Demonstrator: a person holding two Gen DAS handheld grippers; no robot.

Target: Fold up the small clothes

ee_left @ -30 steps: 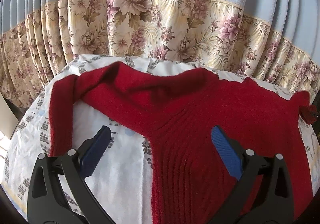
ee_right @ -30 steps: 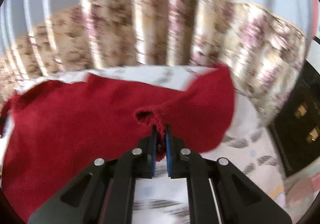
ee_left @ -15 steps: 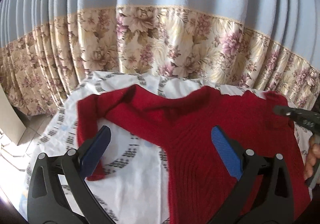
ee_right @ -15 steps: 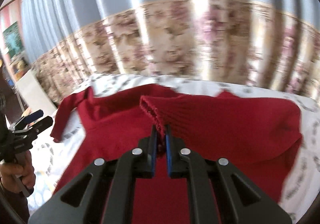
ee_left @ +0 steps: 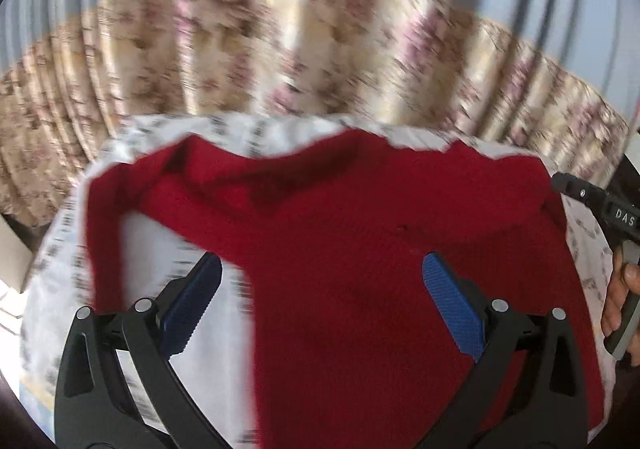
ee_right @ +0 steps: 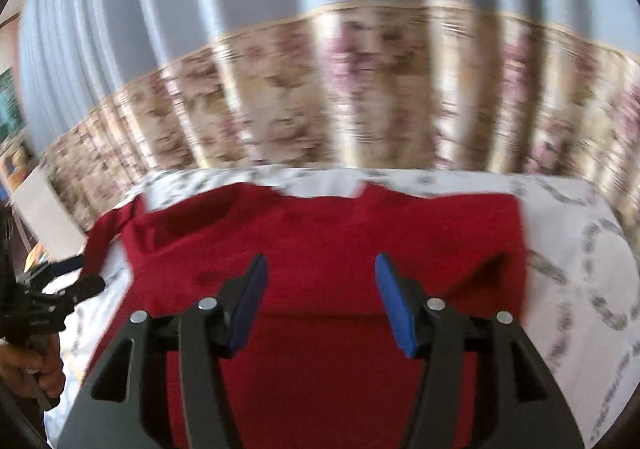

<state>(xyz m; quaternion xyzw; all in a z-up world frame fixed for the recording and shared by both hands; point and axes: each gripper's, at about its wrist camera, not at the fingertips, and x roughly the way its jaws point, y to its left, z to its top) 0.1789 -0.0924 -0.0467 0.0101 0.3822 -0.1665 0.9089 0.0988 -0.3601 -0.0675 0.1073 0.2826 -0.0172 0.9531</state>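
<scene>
A red knitted sweater [ee_left: 360, 249] lies spread on a tabletop covered with a white patterned cloth [ee_left: 208, 377], in front of a blue curtain with a floral border [ee_left: 320, 49].

In the left wrist view the left tongs [ee_left: 320, 301] stand wide apart and released, with nothing between the blue pads. The sweater's body fills the space from 12 to 3 o'clock of them and runs down under the right-hand pad [ee_left: 450, 305]; its one outstretched sleeve [ee_left: 104, 233] bends down at 10 o'clock, just beside the left-hand pad. Bare cloth shows at 7 o'clock.

In the right wrist view the right tongs [ee_right: 320, 301] have just been opening, and now stand released with nothing pinched; the sweater lies flat below and ahead of them, from 9 round to 2 o'clock. A folded-over layer of the sweater [ee_right: 460, 249] lies at 1 to 2 o'clock, its lower edge crossing just behind the pads. The other sleeve [ee_right: 108, 237] trails off at 10 o'clock.

Each view catches the other tongs and the hand holding them at its edge, well apart.
</scene>
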